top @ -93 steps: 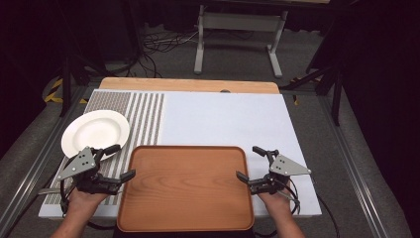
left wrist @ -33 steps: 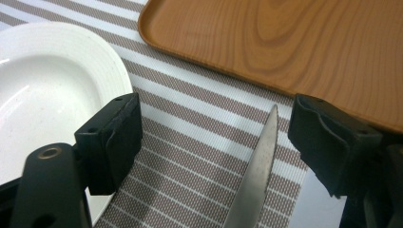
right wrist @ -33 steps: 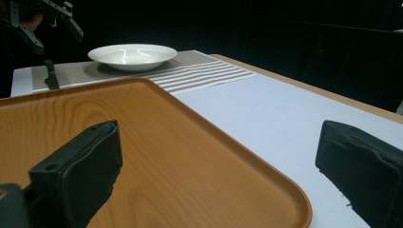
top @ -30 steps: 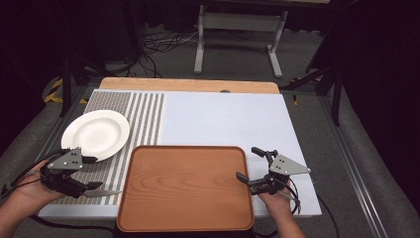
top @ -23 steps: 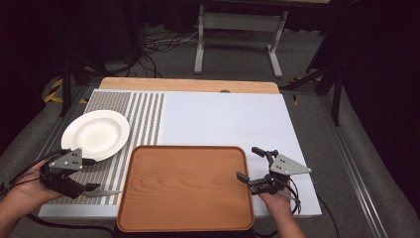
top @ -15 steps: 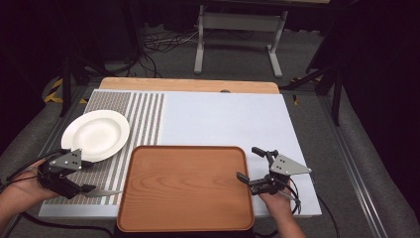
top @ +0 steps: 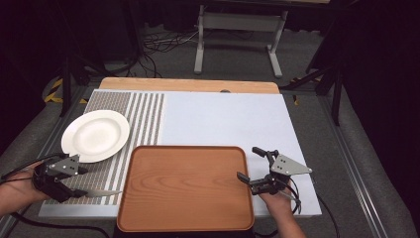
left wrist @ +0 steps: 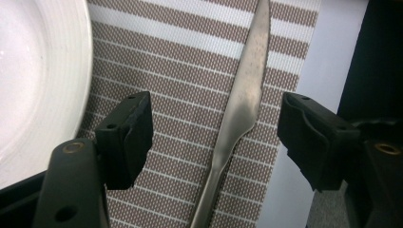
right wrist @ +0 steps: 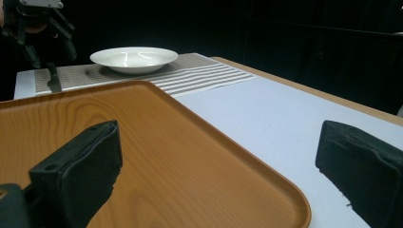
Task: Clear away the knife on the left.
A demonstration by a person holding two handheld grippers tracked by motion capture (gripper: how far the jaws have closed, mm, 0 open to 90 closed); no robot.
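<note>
A silver table knife (top: 101, 192) lies on the striped placemat (top: 143, 114) near the table's front left, left of the wooden tray (top: 183, 188). My left gripper (top: 74, 184) hovers over its handle end. In the left gripper view the knife (left wrist: 247, 95) runs up between the two jaws of the left gripper (left wrist: 216, 135). The jaws have just been closing, but both pads stand clear of the knife. My right gripper (top: 247, 162) sits open at the tray's right edge, nothing between its jaws (right wrist: 218, 156).
A white plate (top: 95, 135) rests on the placemat behind the left gripper, its rim (left wrist: 33, 71) close to the left jaw. The tray (right wrist: 142, 142) holds nothing. Pale blue table surface (top: 228, 119) stretches behind the tray. The front table edge lies just below the knife.
Three seconds ago the left gripper was at the tray's left edge; it has since moved out left over the knife. In the last second it crept slightly left. The right gripper kept still.
</note>
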